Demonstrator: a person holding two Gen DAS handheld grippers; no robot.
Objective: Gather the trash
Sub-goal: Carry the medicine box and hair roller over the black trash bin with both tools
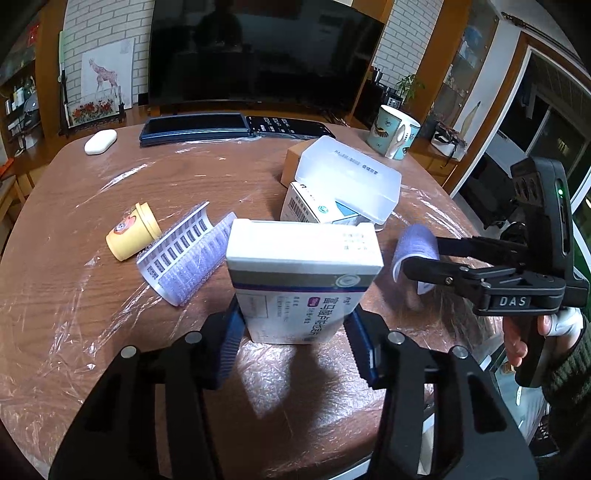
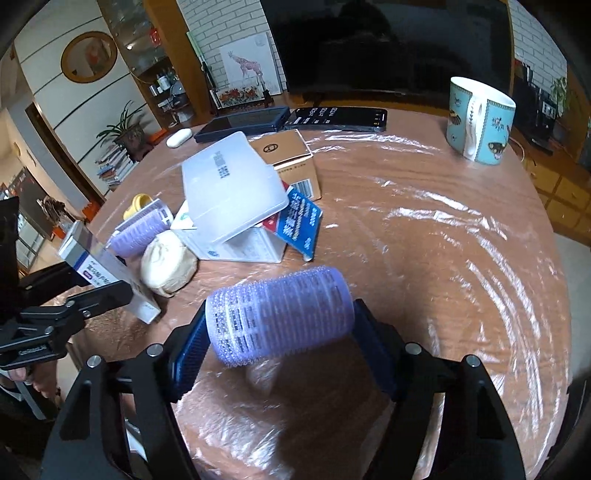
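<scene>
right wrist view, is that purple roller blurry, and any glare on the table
Right wrist view: the purple bristled hair roller in the right gripper is motion-smeared, and white glare streaks the plastic-covered wooden table. Left wrist view: the white medicine box looks sharp.

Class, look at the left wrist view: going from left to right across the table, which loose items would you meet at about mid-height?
yellow cup → flattened purple roller → medicine box held in the left gripper → purple hair roller held in the right gripper

White brick wall point(image 1: 99, 26), dark television point(image 1: 258, 51), wooden shelving point(image 2: 155, 48), plastic-covered round wooden table point(image 2: 424, 229).
</scene>
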